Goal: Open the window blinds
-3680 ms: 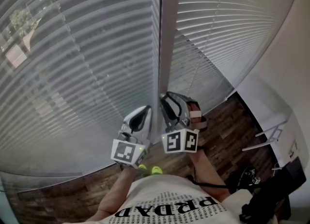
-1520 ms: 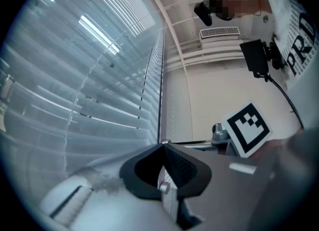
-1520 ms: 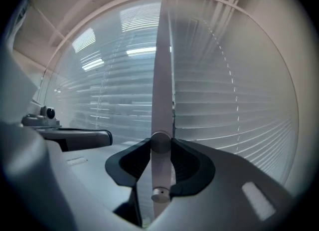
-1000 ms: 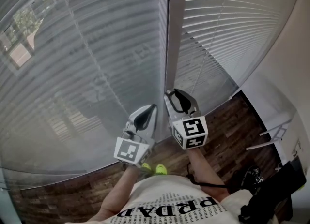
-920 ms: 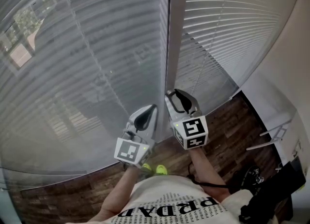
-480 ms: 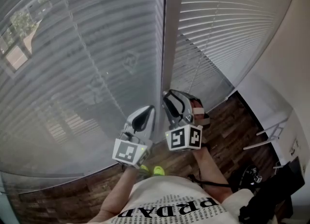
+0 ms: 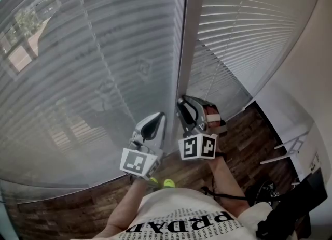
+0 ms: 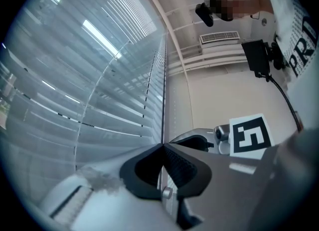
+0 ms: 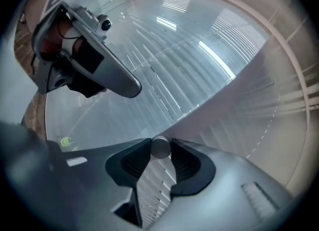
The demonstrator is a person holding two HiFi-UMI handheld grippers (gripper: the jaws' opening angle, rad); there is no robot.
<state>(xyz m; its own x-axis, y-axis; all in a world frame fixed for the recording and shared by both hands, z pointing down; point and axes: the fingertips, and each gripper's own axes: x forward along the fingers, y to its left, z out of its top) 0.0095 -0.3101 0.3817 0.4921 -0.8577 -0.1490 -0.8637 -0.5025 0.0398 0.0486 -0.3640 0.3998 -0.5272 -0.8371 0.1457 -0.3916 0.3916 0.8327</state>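
Currently I have both grippers up against the window, just beside the grey frame post (image 7: 188, 52) that divides the two blinds. The right gripper (image 7: 182, 103) sits near the foot of that post, its marker cube (image 7: 198, 147) facing the head camera. In the right gripper view the round end of a rod, the tilt wand (image 9: 160, 148), stands between the two dark pads near their tips. The jaws have just been closing and both pads touch it, so I read this gripper as clamped on the tilt wand.

The left gripper (image 8: 162, 146) is just to the left of the right one, apart from it, and points at the same post. Its jaws meet at the tips. A thin dark line runs straight up from where they meet, along the edge of the left blind (image 7: 78, 78). I cannot tell whether that line is a cord between the pads or only the gap beside the post.

The left blind hangs down over its whole pane, and dim outdoor shapes, a building and trees, show through its slats. The right blind (image 7: 249, 21) also hangs full length, and its slats look whiter and more solid. Below lies a dark wooden floor (image 7: 244, 145), with the person's white printed shirt (image 7: 181, 221) at the bottom edge of the head view.
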